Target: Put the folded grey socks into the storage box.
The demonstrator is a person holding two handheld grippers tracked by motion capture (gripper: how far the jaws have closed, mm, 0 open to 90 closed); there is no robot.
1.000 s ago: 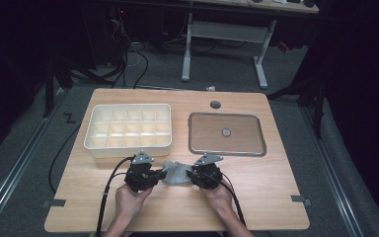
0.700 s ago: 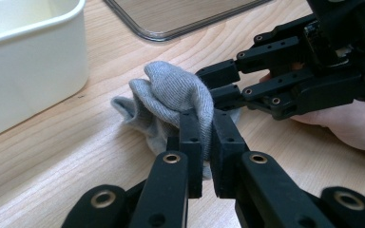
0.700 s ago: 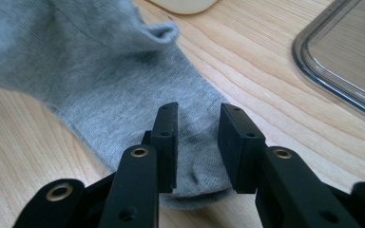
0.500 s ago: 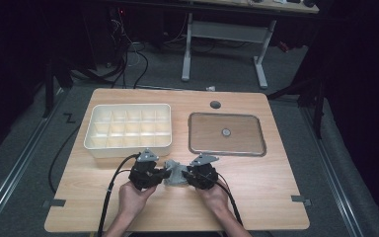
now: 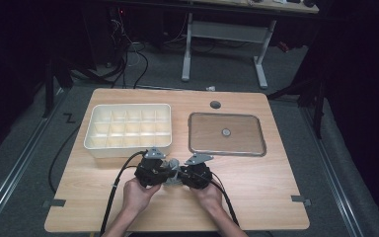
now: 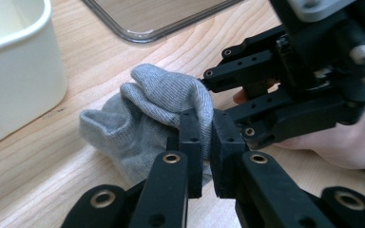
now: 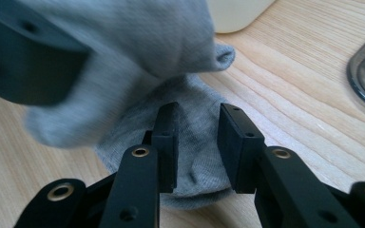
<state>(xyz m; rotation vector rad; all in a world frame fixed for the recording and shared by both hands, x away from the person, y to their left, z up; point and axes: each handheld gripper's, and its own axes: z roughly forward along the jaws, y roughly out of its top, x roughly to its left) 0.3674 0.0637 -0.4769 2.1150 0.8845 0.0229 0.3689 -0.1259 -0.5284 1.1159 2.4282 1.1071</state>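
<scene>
Beyond my tongs stand the white compartment box [image 5: 128, 129] and the clear tray [image 5: 227, 134]. Between them the grey sock [image 6: 147, 118] lies bunched on the table [image 5: 256, 187]. My left tongs [image 6: 208, 142] pinch its fold; my right tongs [image 7: 197, 128] hang parted over it.

Left claw [image 6: 208, 142] pinching grey sock [image 6: 142, 123], right claw [image 6: 218, 92] opposite

No text, label, brand, number or sign can be read anywhere in these pictures. The desk [image 5: 256, 182], the white compartment tray [image 5: 128, 143] and the clear lid [image 5: 227, 148] bear no legible marking.
</scene>
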